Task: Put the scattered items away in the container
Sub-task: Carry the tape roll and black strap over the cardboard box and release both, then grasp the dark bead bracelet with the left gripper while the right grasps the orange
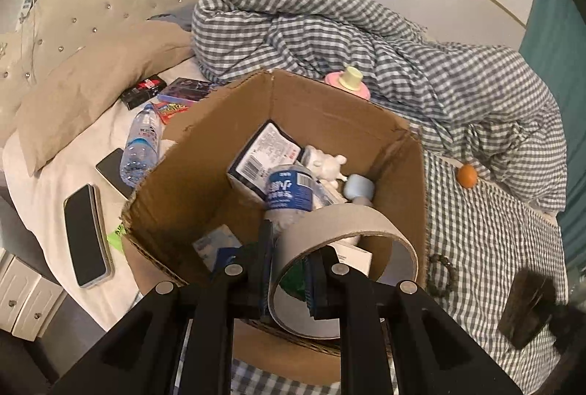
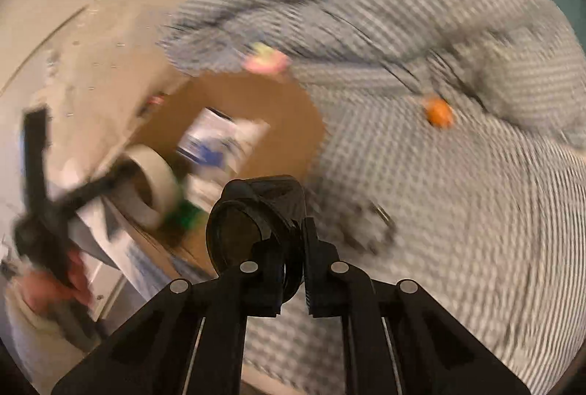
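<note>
An open cardboard box (image 1: 227,153) stands on the bed and holds a blue-labelled bottle (image 1: 289,192), a carton and small toys. My left gripper (image 1: 289,270) is shut on a roll of tape (image 1: 344,223), one finger inside the ring, above the box's near rim. My right gripper (image 2: 293,248) is shut on a black round-lensed object (image 2: 252,215), right of the box (image 2: 234,94); this view is blurred. The tape roll also shows in the right wrist view (image 2: 154,171). Loose items lie about: a water bottle (image 1: 141,146), two phones (image 1: 86,235), an orange (image 1: 467,175), a bead bracelet (image 1: 443,272).
A bunched checked duvet (image 1: 329,25) lies behind the box with a pink and yellow toy (image 1: 349,82) on it. A pillow (image 1: 95,87), small boxes (image 1: 183,91) and a snack packet lie to the left. A white drawer unit (image 1: 25,300) stands beside the bed.
</note>
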Demonstrator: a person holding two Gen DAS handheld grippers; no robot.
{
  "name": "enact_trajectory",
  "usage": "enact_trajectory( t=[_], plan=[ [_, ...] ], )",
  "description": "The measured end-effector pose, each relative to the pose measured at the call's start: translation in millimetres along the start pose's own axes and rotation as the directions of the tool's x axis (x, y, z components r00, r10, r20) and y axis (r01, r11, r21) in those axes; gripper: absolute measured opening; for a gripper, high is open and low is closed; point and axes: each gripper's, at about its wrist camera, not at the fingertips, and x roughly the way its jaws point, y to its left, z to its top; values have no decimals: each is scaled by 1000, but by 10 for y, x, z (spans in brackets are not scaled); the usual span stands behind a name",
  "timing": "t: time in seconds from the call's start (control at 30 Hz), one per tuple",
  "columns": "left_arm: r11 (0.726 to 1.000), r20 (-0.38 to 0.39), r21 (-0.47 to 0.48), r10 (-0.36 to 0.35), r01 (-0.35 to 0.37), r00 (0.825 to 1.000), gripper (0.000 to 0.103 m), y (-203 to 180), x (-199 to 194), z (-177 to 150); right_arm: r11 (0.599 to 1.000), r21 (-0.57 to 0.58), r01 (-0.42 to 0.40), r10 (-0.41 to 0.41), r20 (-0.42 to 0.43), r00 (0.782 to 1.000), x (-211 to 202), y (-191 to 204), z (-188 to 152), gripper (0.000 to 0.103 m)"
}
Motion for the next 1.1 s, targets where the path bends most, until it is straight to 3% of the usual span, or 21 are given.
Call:
enact_trajectory(
  t=[0.13, 0.17, 0.2, 0.23, 0.27, 0.33, 0.37, 0.47, 0.7, 0.93, 1.1],
  plan=[
    [1000, -12, -11, 7, -8, 1000, 15, 98, 96, 39, 997, -47, -66, 67, 18, 998, 252, 344, 384, 8],
    [1000, -18, -11, 10, -10, 1000, 15, 106, 138, 44, 996, -56, -74, 76, 26, 997, 372, 433, 505, 12],
    [1000, -19, -3, 7, -7, 1000, 17, 99, 160, 48, 996, -68, -60, 62, 41, 997, 409, 490, 556, 34],
    [1000, -19, 8, 10, -10, 1000, 27, 85, 177, 52, 997, -78, -28, 32, 57, 998, 443, 532, 590, 51],
    [1000, -23, 17, 14, -14, 1000, 60, 63, 192, 56, 996, -84, 20, -13, 85, 996, 445, 564, 617, 76],
    [998, -24, 33, 62, -61, 998, 103, 11, 192, 65, 994, -83, 68, -53, 168, 984, 308, 578, 612, 80],
    [997, 16, 40, 68, -69, 998, 103, -19, 122, 59, 995, -81, 56, -42, 174, 984, 255, 548, 606, 80],
    [999, 31, 48, -24, 23, 999, 103, -99, -10, 80, 998, -39, 47, -39, 181, 983, 121, 358, 587, 80],
    [988, 81, 131, -95, 84, 992, 103, -679, -315, 36, 985, 118, 129, -150, 194, 969, -337, -577, 416, 81],
    [947, 60, 257, -213, 191, 975, 103, -1635, -400, -218, 944, 249, 215, -256, 143, 956, -631, -1563, 103, 83],
    [920, -23, 326, -223, 219, 974, 103, -2277, 36, -527, 926, 294, 234, -271, 91, 958, -561, -2027, -52, 83]
  ],
)
